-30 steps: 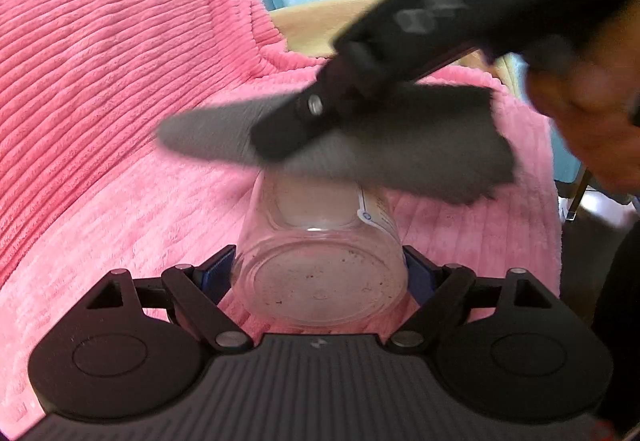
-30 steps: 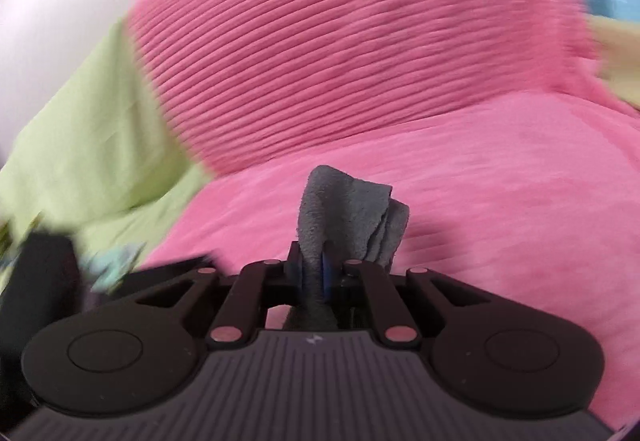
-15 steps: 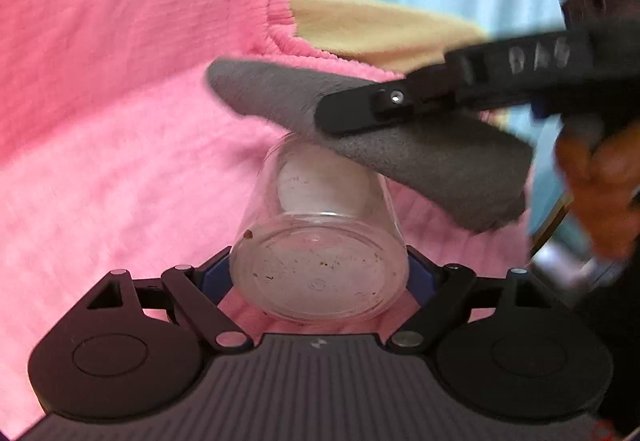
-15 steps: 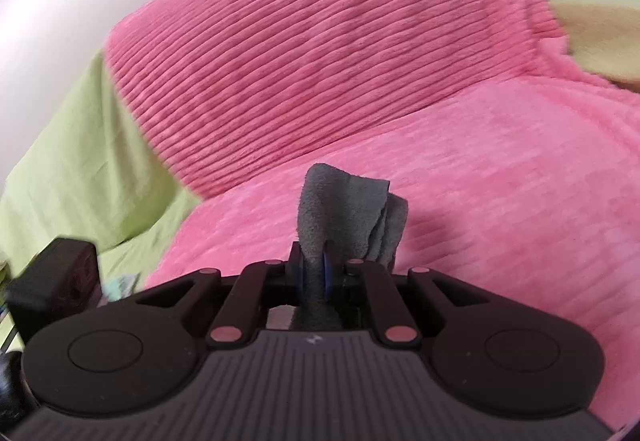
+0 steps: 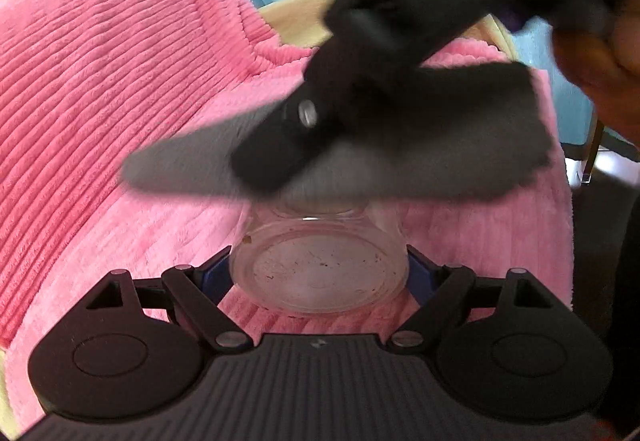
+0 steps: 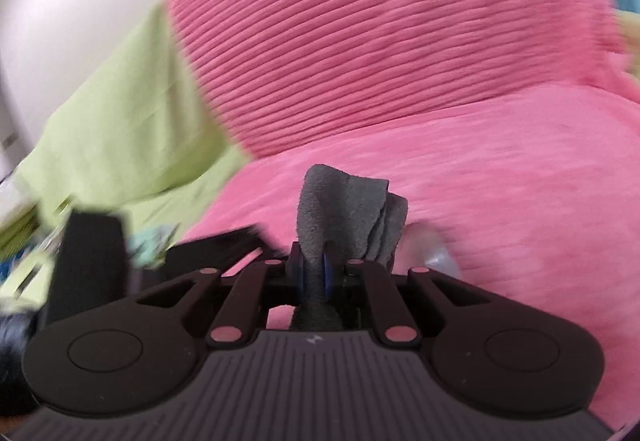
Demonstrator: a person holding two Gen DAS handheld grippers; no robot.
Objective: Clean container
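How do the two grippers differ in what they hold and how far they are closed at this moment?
The left gripper is spread wide around a clear container, gripping its sides; the right gripper is nearly closed, pinching a gray cloth. The container is rigid and see-through with specks on its base; the cloth is soft, folded and opaque. Both are shut on their loads, above the pink blanket.
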